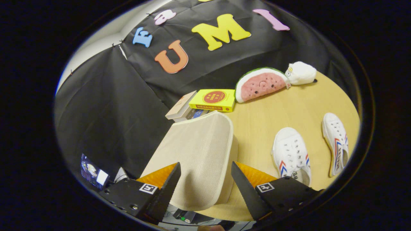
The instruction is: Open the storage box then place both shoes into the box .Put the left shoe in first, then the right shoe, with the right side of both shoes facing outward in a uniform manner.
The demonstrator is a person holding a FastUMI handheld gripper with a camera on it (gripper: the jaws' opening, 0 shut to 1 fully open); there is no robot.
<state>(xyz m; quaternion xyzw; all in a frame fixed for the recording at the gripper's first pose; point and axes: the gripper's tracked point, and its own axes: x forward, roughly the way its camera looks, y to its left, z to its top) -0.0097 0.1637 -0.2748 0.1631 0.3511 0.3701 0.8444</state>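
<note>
Storage box [199,154], beige, lid on, at surface [266,118] edge, just ahead of claw [205,186]. Claw fingers apart, straddling box's near end, no contact evident. Two white shoes [290,154] [335,142] at 3 o'clock of box. Books [205,102], watermelon plush [260,84] at 12–1 o'clock. Risk: lid grabbed off-centre slips; box, near edge, could shove off surface.

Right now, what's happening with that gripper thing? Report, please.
Gripper open, fingers straddling the storage box. Box lid closed. Both shoes waiting on table. Nothing blocking.
</note>
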